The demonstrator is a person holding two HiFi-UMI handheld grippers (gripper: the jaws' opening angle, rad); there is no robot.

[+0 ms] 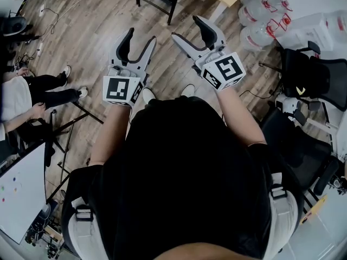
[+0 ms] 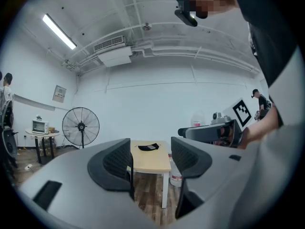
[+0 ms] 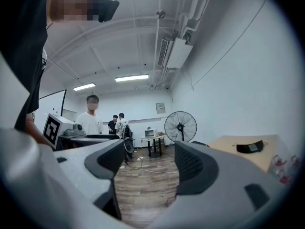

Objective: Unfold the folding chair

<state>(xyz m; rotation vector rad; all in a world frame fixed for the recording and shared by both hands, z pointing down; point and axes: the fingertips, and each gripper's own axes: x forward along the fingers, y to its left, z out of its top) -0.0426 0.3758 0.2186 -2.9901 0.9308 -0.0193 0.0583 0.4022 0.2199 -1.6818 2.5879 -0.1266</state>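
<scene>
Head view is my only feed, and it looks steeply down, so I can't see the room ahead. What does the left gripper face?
Observer: The left gripper faces a pale table with a small dark thing lying on top.
Operator: What stands left of that table?
Observer: A tall standing fan, near the far wall.
Operator: And what does the right gripper face?
Observer: The right gripper faces open wooden floor, with a person in a white shirt standing further back.
</scene>
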